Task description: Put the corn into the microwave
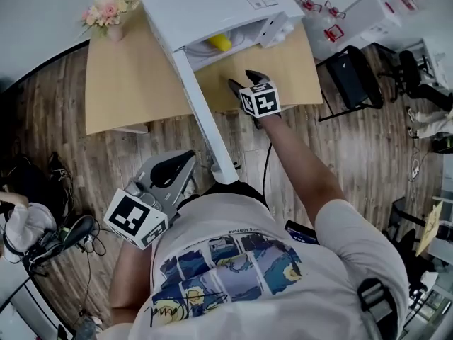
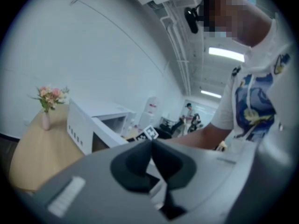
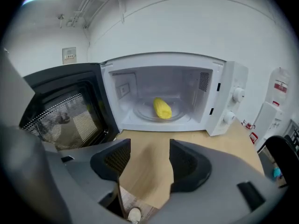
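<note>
A yellow corn cob (image 3: 162,108) lies on the glass plate inside the white microwave (image 3: 224,97), whose door (image 3: 65,113) hangs open to the left. From the head view, the corn (image 1: 219,42) shows just inside the microwave (image 1: 212,6) and the door (image 1: 202,112) juts toward me. My right gripper (image 3: 148,160) is open and empty, held over the table in front of the microwave mouth; it appears in the head view (image 1: 244,78) too. My left gripper (image 2: 150,158) is shut with nothing in it, held low by my waist (image 1: 190,163).
The microwave stands on a light wooden table (image 1: 127,76) with a pink flower vase (image 1: 110,11) at its far left corner. Black chairs (image 1: 354,76) and white boxes (image 1: 368,13) stand to the right. Cables and gear (image 1: 49,225) lie on the wooden floor at left.
</note>
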The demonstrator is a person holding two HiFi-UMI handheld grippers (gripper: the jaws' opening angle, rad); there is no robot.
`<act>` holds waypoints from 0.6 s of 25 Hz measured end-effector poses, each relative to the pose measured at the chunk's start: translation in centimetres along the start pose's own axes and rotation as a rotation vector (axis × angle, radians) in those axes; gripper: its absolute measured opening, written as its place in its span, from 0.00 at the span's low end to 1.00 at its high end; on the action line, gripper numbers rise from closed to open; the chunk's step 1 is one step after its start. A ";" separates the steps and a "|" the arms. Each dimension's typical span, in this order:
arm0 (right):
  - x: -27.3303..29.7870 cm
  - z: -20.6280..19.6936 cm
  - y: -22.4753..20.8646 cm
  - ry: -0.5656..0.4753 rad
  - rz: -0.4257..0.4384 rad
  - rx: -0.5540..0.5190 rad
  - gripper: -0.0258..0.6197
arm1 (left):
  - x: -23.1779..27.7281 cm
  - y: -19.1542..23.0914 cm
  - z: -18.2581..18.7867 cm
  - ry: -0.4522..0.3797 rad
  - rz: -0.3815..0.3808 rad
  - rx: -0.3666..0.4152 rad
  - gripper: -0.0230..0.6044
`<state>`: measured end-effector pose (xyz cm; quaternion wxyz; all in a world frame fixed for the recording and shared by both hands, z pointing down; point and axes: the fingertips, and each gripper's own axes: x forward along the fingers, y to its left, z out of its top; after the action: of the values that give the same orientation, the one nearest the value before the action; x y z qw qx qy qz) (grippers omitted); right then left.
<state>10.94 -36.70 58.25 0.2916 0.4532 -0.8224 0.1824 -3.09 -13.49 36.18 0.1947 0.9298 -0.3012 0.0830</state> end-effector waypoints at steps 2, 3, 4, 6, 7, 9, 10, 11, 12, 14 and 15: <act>-1.6 -0.5 0.7 -0.008 -0.004 0.012 0.44 | -0.6 0.0 -0.3 0.001 -0.018 0.006 0.06; -2.4 -0.8 0.9 -0.014 -0.007 0.024 0.43 | -0.9 0.0 -0.4 0.002 -0.027 0.010 0.06; -3.3 -1.1 1.2 -0.021 -0.011 0.038 0.40 | -1.3 -0.1 -0.5 0.002 -0.036 0.013 0.06; -5.1 -1.5 1.7 -0.040 -0.027 0.062 0.34 | -1.9 -0.1 -0.7 0.003 -0.053 0.021 0.06; -6.1 -1.7 2.0 -0.050 -0.037 0.070 0.30 | -2.3 -0.2 -0.8 0.003 -0.063 0.026 0.06; -8.2 -2.0 2.7 -0.067 -0.056 0.080 0.26 | -3.1 -0.3 -1.1 0.003 -0.085 0.034 0.06; -9.2 -2.2 3.2 -0.074 -0.064 0.085 0.24 | -3.5 -0.4 -1.2 0.004 -0.093 0.037 0.06; -10.2 -2.4 3.7 -0.081 -0.070 0.094 0.22 | -4.0 -0.4 -1.4 0.004 -0.100 0.039 0.06; -11.1 -2.5 4.1 -0.090 -0.076 0.105 0.21 | -4.4 -0.4 -1.6 0.003 -0.106 0.040 0.06; -13.1 -2.6 4.9 -0.112 -0.091 0.118 0.18 | -5.0 -0.2 -1.9 -0.001 -0.118 0.045 0.06; -14.0 -2.6 5.4 -0.121 -0.097 0.116 0.17 | -5.3 -0.2 -2.2 -0.001 -0.124 0.047 0.06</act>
<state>13.01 -23.45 51.01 0.2231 0.5189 -0.8036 0.1876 -7.34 -9.69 36.69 0.1774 0.9510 -0.2412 0.0773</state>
